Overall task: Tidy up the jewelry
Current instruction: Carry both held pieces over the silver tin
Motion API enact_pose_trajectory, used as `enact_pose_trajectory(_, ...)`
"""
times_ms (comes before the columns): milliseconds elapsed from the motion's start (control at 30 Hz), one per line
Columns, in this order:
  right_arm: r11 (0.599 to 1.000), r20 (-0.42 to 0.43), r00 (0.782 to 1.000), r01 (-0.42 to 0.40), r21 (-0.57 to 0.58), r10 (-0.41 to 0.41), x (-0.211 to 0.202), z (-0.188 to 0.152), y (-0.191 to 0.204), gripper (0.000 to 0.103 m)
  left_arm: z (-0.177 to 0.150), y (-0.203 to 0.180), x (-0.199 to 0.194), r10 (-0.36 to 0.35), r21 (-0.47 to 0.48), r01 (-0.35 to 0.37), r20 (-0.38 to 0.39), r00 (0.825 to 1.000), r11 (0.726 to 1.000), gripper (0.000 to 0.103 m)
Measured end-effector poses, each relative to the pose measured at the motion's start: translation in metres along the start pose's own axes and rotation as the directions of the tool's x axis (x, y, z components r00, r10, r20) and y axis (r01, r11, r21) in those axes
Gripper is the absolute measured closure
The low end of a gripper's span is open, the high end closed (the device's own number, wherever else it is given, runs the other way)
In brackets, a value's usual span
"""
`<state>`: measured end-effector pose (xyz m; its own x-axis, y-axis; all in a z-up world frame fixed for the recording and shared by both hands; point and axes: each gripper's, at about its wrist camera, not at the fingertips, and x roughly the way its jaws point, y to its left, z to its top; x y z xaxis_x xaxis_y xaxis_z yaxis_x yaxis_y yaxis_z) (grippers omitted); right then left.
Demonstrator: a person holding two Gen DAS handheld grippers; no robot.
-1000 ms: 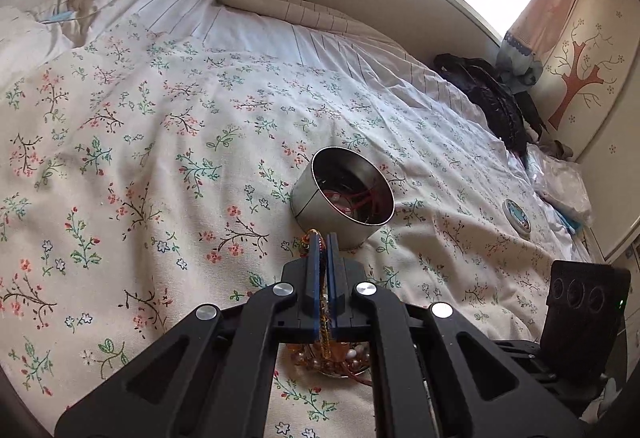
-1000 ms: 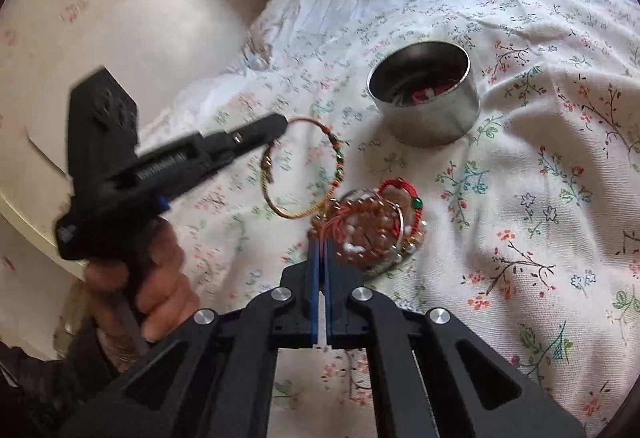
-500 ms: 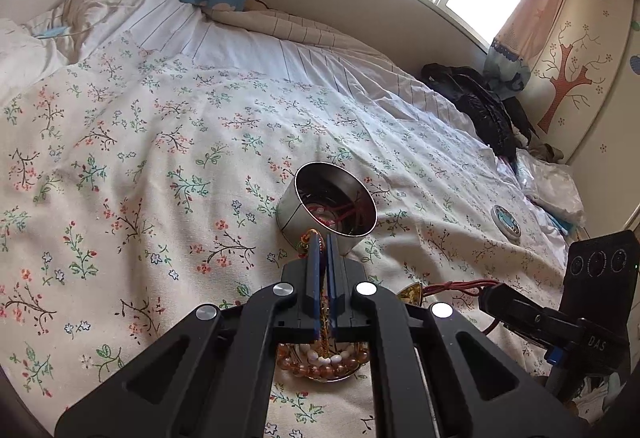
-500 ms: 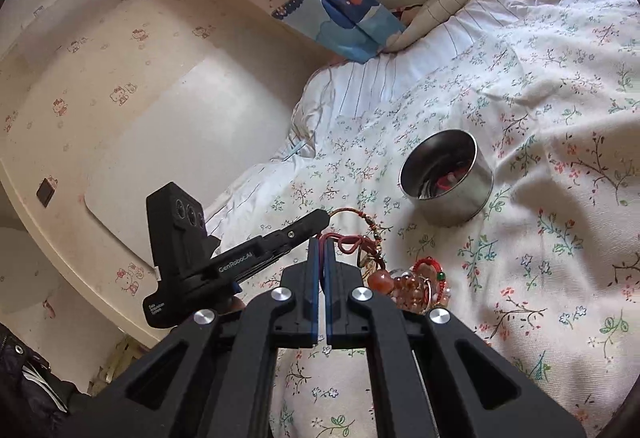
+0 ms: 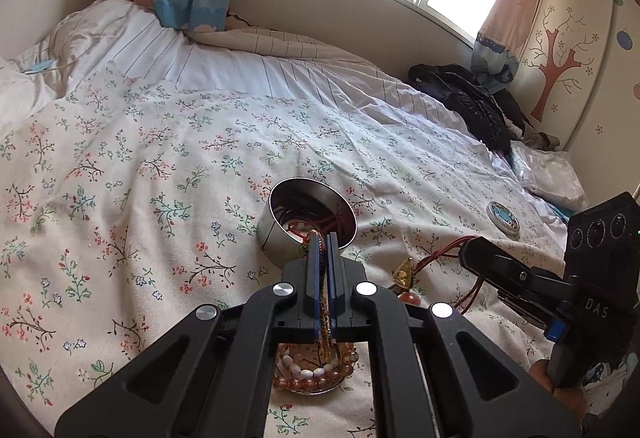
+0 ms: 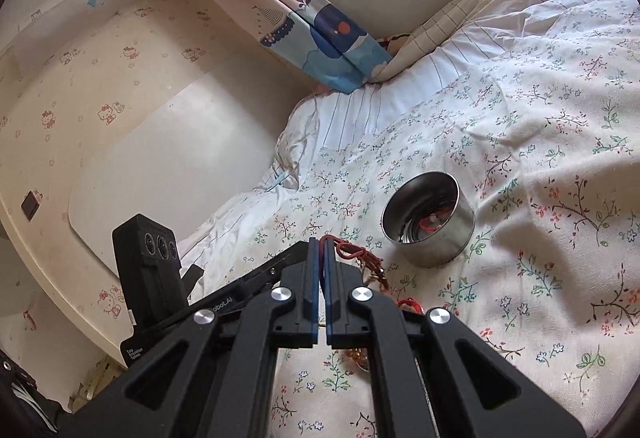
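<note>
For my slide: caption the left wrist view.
Left gripper shut on a thin beaded bangle before a round steel tin.

My left camera looks forward and down along my closed left jaws, close over the white quilt printed with small flowers (image 5: 140, 197), facing the bright window. My right camera sits just behind my right jaws, tipped less steeply, facing the cream wall. Both views share the round, shiny open metal tin (image 5: 306, 226) (image 6: 428, 224) just beyond the jaw tips, and each shows the other gripper beside it.
</note>
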<state>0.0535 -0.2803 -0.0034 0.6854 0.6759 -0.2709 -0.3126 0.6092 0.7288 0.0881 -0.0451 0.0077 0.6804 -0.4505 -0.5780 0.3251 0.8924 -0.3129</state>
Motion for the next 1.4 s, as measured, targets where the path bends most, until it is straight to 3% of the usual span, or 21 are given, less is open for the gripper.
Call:
enact_pose_trajectory(867,1.0,0.042,0.999,0.004,0.018,-0.005,0.032,0.037,-0.016,0.1,0.025,-0.011,0.029,-0.008,-0.016,0.008,0.033,0.999,1.0,0.1)
enact_pose_trajectory(1400,1.0,0.025,1.0,0.019,0.022,-0.019,0.065,0.053,-0.028,0.1,0.039,-0.004,0.054,-0.006,-0.043,0.007,0.031,1.0,0.999,0.1)
